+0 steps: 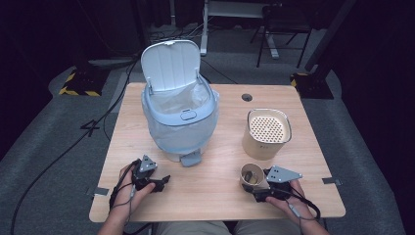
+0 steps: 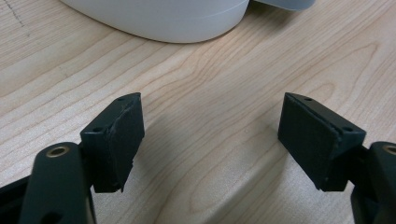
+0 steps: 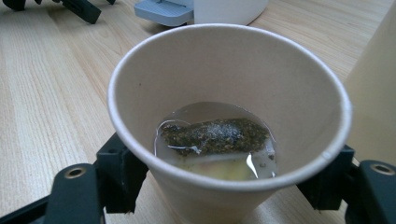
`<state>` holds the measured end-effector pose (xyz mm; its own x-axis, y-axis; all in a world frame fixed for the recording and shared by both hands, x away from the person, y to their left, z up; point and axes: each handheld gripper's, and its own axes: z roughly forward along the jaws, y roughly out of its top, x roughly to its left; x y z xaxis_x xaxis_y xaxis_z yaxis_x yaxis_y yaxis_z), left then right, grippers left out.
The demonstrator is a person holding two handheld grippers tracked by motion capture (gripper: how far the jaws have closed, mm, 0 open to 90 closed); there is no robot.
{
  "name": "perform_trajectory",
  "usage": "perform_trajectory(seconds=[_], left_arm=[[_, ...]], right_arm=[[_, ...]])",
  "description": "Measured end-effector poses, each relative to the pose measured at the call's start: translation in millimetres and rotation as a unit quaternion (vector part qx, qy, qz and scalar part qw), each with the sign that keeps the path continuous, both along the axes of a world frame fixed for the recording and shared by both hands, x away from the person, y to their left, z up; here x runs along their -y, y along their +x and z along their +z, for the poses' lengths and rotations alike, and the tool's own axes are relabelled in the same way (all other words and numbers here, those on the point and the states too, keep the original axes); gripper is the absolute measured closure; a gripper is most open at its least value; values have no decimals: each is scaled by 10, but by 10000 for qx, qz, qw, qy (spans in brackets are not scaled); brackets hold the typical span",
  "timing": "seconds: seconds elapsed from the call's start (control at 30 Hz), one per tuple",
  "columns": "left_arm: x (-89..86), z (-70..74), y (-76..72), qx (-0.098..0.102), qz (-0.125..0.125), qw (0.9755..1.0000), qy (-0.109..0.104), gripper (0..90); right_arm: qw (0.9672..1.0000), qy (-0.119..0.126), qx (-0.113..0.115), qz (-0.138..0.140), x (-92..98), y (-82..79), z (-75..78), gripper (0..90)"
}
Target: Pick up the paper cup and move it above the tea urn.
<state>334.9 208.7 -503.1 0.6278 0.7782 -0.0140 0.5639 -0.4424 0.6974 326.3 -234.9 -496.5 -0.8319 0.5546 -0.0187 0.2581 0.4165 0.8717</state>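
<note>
Right gripper (image 3: 224,186): jaws set against both sides of a tan paper cup (image 3: 229,116), gripping it low on its wall. Cup holds a wet tea bag (image 3: 215,135) in a little liquid and sits at the near right of the light wooden desk (image 1: 215,181). Left gripper (image 2: 210,140): jaws wide apart, nothing between, just before the pale blue lidded bin (image 1: 178,117), lid raised. Tall tan canister with perforated insert (image 1: 265,133) stands just behind the cup.

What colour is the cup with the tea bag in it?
The paper cup is light brown, clearest in the right gripper view.
</note>
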Motion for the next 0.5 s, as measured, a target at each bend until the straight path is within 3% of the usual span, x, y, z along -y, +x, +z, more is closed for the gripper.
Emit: perform_trajectory(seconds=[0.23,0.5], left_arm=[[0,-1,0,-7,-8,10000,-9,227],[0,-1,5,-16,-19,10000,-17,223]], right_arm=[[9998,175,-5,14,85,9,87,291],[9982,583,101,-48,367,54,445,305]])
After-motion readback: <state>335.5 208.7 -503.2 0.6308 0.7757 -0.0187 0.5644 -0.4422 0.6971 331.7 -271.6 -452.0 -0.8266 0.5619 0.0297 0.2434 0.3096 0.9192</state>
